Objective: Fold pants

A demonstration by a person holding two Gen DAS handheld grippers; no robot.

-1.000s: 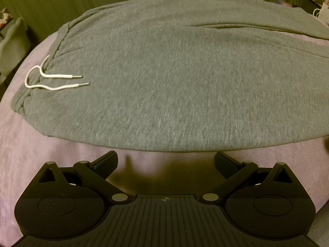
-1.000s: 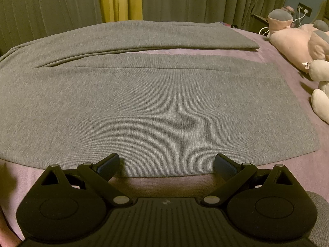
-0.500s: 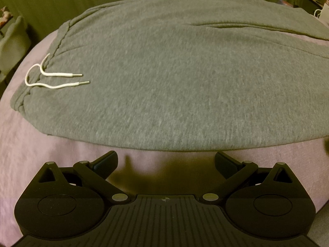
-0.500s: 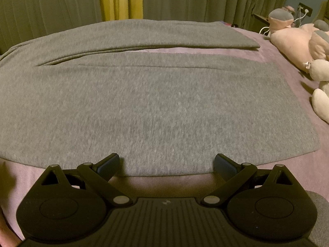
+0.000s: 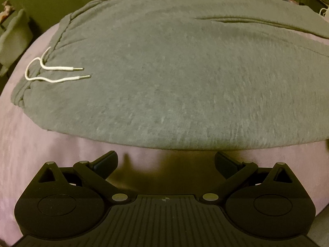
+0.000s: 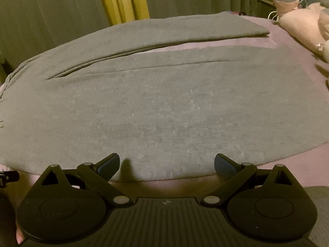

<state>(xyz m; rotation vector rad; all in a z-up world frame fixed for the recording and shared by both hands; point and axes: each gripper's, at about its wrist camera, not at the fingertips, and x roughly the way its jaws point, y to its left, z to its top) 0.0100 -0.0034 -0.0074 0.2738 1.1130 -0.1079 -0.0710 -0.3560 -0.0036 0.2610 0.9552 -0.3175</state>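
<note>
Grey sweatpants (image 5: 174,78) lie flat on a mauve bedspread (image 5: 41,160), waistband to the left with a white drawstring (image 5: 55,74) lying on the fabric. In the right wrist view the two legs (image 6: 164,107) stretch to the right, the far leg (image 6: 185,33) angled away with a strip of bedspread between them. My left gripper (image 5: 166,161) is open just short of the pants' near edge, close to the waist end. My right gripper (image 6: 167,163) is open with its fingertips over the near edge of the near leg. Neither holds anything.
Pink plush toys (image 6: 304,24) lie at the bed's right side. Olive curtains (image 6: 61,10) with a yellow panel (image 6: 123,0) hang behind the bed. A pale chair or cushion (image 5: 14,39) stands off the bed's left. Bare bedspread (image 6: 298,162) shows near the leg cuff.
Both grippers have pulled back or risen a little, so the pants appear slightly farther and more of the far scene shows. The pants have not moved. Both grippers stayed open.
</note>
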